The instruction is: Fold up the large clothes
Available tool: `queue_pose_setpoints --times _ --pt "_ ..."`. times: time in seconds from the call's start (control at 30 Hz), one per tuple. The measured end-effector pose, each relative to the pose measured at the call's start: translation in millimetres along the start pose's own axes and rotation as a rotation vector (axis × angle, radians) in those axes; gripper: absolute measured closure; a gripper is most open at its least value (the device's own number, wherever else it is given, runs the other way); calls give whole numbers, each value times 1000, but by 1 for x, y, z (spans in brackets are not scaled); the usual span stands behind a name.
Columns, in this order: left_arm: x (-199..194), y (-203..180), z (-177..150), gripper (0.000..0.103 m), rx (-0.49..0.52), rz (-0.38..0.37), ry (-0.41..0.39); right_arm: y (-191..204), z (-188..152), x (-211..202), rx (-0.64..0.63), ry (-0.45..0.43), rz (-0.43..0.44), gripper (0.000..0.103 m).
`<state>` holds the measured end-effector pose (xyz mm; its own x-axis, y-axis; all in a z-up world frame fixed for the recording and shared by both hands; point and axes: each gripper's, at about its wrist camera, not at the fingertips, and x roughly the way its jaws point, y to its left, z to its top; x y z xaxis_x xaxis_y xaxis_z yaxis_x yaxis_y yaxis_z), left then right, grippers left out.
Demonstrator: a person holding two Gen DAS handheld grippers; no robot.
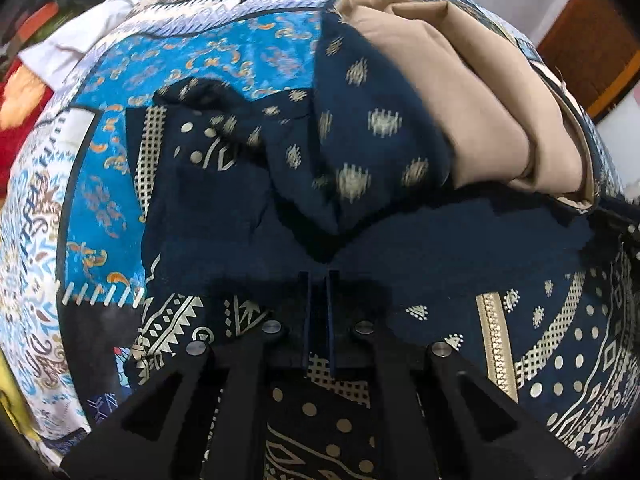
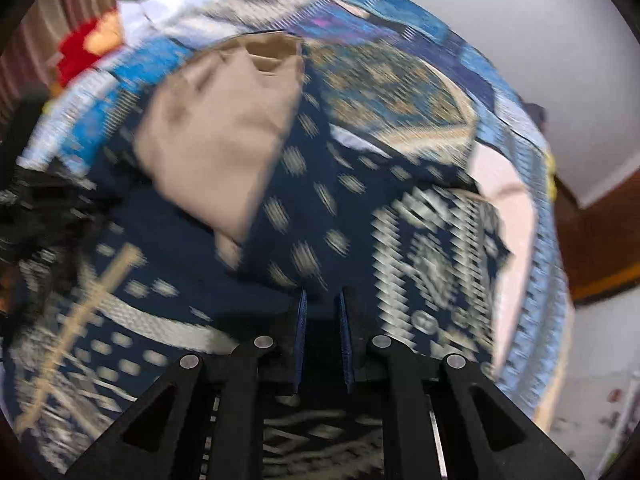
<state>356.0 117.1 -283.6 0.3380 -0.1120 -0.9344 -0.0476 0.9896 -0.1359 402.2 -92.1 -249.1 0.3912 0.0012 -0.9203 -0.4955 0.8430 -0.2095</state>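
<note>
A large navy garment (image 1: 400,248) with cream printed motifs lies spread over a patterned bedspread. My left gripper (image 1: 320,276) is shut on a dark fold of this navy garment, which rises in a peak from the fingertips. A folded beige cloth (image 1: 472,92) lies on the garment's upper right part. In the right wrist view, which is blurred by motion, the navy garment (image 2: 320,208) fills the middle with the beige cloth (image 2: 216,136) on it. My right gripper (image 2: 322,294) has its jaws a narrow gap apart with navy cloth between them.
A blue, white and orange patchwork bedspread (image 1: 188,80) covers the bed under the garment. A white cloth (image 1: 76,40) and red cloth (image 1: 24,120) lie at the far left. A wooden board (image 1: 588,44) and white wall stand at the right.
</note>
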Motion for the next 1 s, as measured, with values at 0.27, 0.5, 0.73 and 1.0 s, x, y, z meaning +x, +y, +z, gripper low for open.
queue_pose_setpoints --times 0.27,0.5,0.73,1.0 --pt "-42 7 2 85 43 33 -55 -57 -7 -24 148 -23 122 92" --pt "-96 25 51 44 21 58 -215 -63 49 -52 165 -151 162 92" --pt "-67 18 122 43 11 41 -198 -22 122 -23 94 -154 180 92" --pt "13 10 156 43 -5 34 -96 3 171 64 28 -45 42 92"
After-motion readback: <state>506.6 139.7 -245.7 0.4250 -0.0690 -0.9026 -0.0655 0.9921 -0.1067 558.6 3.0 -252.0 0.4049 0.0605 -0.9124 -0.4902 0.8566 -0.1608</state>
